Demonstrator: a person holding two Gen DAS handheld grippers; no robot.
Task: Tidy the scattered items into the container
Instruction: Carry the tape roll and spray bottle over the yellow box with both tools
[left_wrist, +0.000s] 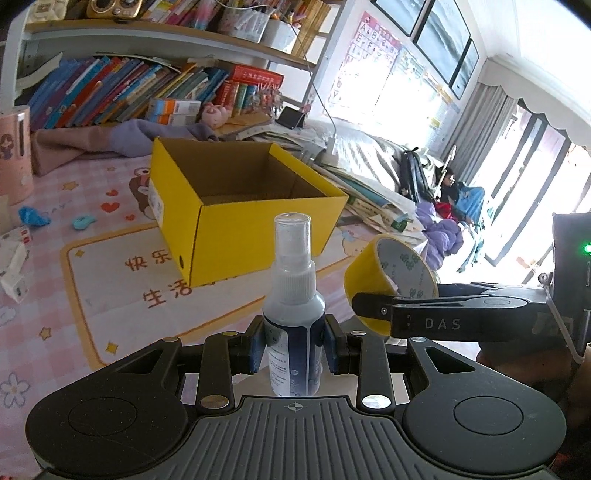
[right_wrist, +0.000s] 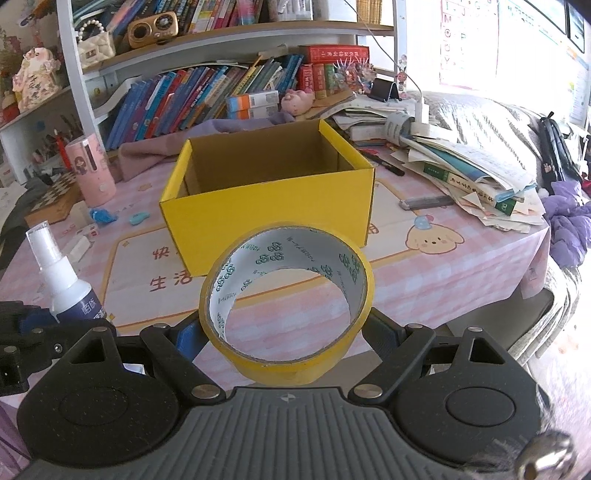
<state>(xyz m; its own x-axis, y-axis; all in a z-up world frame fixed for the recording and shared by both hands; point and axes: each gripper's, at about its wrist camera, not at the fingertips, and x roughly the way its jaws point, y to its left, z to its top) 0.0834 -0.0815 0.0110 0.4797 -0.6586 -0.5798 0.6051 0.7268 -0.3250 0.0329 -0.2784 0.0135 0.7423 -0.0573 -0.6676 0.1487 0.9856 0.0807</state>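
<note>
The left gripper (left_wrist: 294, 352) was closed on a spray bottle (left_wrist: 294, 317), its blue pads (left_wrist: 256, 350) pressed against both sides of the bottle's lower body. The bottle stood upright between the fingers, clear cap on top, lifted off the table. The right gripper (right_wrist: 286, 332) was clamped across a roll of yellow tape (right_wrist: 286, 306), jaws set wide to span the roll, one pad on each outer side. The roll was carried with its open core facing the camera, printed white lining visible inside. In the left wrist view the same roll appeared to the right of the bottle, close beside it but apart.

Beyond both grippers, a pink checked tablecloth (right_wrist: 424, 280) with cartoon prints covered the table. A yellow cardboard box (right_wrist: 269, 192) sat on it, open at the top, with nothing visible inside. Both held items were short of the box, on its near side and outside it.

To the left of the box lay a small teal object (right_wrist: 138, 218) and a crumpled blue scrap (right_wrist: 101, 215), with a pink cylinder (right_wrist: 90, 170) standing further back. To the right lay a stack of papers and books (right_wrist: 469, 173). At the far edge, a shelf of books (right_wrist: 207, 99) ran behind the table.
</note>
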